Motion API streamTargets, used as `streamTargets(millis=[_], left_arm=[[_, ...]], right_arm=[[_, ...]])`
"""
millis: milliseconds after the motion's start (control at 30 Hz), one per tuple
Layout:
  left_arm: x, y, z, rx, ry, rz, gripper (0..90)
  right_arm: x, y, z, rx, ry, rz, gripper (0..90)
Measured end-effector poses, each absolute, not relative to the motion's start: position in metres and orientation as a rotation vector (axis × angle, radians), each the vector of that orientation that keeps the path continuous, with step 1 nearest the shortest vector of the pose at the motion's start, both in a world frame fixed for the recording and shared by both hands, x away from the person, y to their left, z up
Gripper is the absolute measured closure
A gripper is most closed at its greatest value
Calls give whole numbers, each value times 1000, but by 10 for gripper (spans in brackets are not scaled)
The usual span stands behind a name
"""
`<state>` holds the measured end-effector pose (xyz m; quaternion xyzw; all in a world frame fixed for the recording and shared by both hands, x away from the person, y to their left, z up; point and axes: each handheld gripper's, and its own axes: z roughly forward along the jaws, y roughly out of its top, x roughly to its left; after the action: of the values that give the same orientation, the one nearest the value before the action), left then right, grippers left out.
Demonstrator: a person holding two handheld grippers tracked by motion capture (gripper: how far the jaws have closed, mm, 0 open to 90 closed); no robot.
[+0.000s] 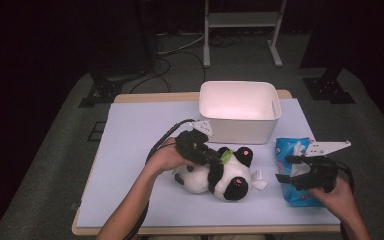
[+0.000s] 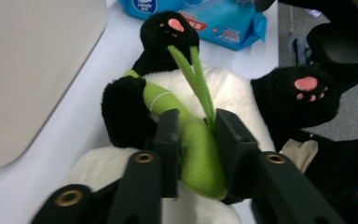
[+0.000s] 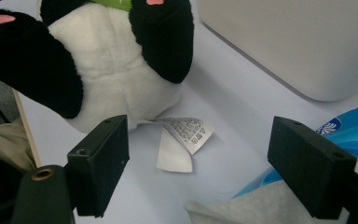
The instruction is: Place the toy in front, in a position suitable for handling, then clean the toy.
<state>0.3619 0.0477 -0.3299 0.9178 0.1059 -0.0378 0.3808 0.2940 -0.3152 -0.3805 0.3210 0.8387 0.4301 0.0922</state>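
High view: my left forearm comes in from the bottom edge and bends toward the panda toy (image 1: 219, 176), and my left gripper (image 1: 211, 156) lies low over it, pointing toward the toy's far paw. My right hand (image 1: 341, 196) rests at the near right of the panda, and my right gripper (image 1: 286, 169) points back toward the toy, above the blue tissue pack (image 1: 292, 172).

In the left gripper view, my jaws stand on both sides of the green bamboo piece (image 2: 192, 149) that is sewn on the panda's white belly. The pads are against its sides, so I am pinching the bamboo, though not very tightly. Two thin green leaves rise from it toward the black paw with the pink pad.

In the right gripper view, my right jaws are spread wide with nothing between them. The white care label (image 3: 182, 140) of the panda lies on the table sheet (image 3: 242, 116) in front of them; it has small print, but I cannot read it. The tissue pack has a round logo with writing too small for me to read.

The white bin (image 1: 240, 111) stands just behind the panda.
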Motion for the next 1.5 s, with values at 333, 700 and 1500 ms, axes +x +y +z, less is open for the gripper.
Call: streamTargets(millis=[333,700,1500], left_arm=[[356,66,-324,2325,239,-78,536],[355,94,-311,2281,267,-16,407],[353,136,-331,2255,368,-27,221]], right_arm=[[293,-312,-381,951,2496,1270,193],[293,-311,-379,959,2479,1263,193],[280,-335,-369,1003,2442,1211,199]])
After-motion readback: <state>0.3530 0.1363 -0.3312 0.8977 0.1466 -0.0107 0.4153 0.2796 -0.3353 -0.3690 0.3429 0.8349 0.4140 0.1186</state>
